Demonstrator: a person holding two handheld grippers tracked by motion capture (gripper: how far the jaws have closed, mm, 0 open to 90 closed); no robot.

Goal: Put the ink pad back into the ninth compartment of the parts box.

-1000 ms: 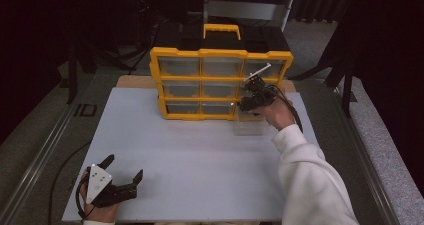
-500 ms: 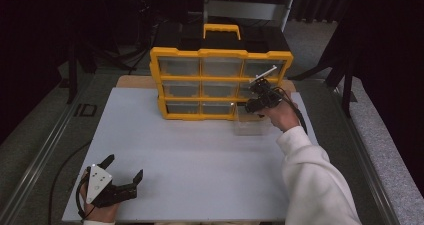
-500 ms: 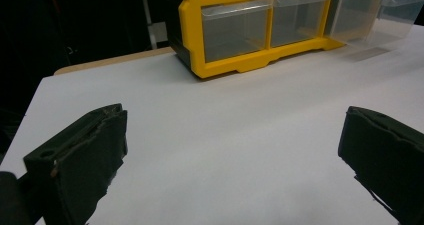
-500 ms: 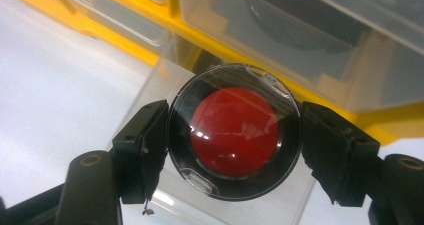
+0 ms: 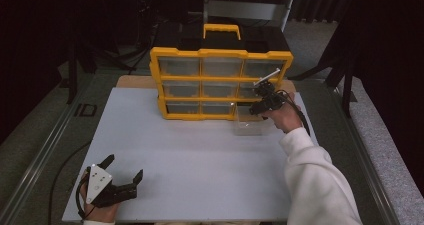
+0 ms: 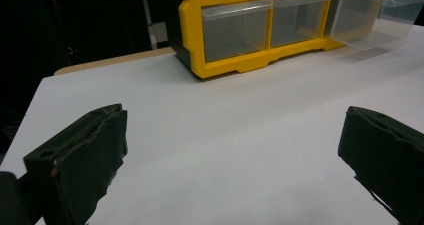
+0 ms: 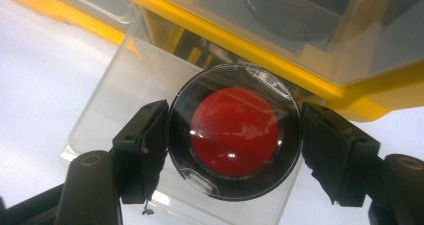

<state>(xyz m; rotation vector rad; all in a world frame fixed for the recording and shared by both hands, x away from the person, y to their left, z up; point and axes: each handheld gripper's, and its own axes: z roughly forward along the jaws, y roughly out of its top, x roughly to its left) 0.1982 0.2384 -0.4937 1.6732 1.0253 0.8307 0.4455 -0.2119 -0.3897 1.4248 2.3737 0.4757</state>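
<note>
Right gripper [image 7: 235, 145]: jaws pinch a round black dish [image 7: 235, 137] with a clear lid and a red disc inside, one pad on each side of its rim. In the high view the right gripper [image 5: 265, 101] is at 2 o'clock of the table [image 5: 200, 160], just in front of the cabinet's lower right corner.

Dish: held above a clear drawer [image 7: 130, 110] that is pulled out of the cabinet; whether it touches the drawer cannot be told. In the high view the drawer [image 5: 250, 126] rests on the table at the cabinet's 5 o'clock, just below the right gripper.

Cabinet [image 5: 220, 80]: yellow frame, three rows of three clear drawers, yellow handle on top, standing at 12 o'clock of the table.

Left gripper [image 5: 122, 177]: jaws spread wide, nothing between them, at 7 o'clock of the table, well apart from the cabinet. In the left gripper view the jaws point across bare table toward the cabinet [image 6: 235, 65] at 12 o'clock, with the pulled-out drawer [image 6: 370, 20] at 2 o'clock.

Right sleeve [image 5: 320, 180]: white, entering from 5 o'clock.
</note>
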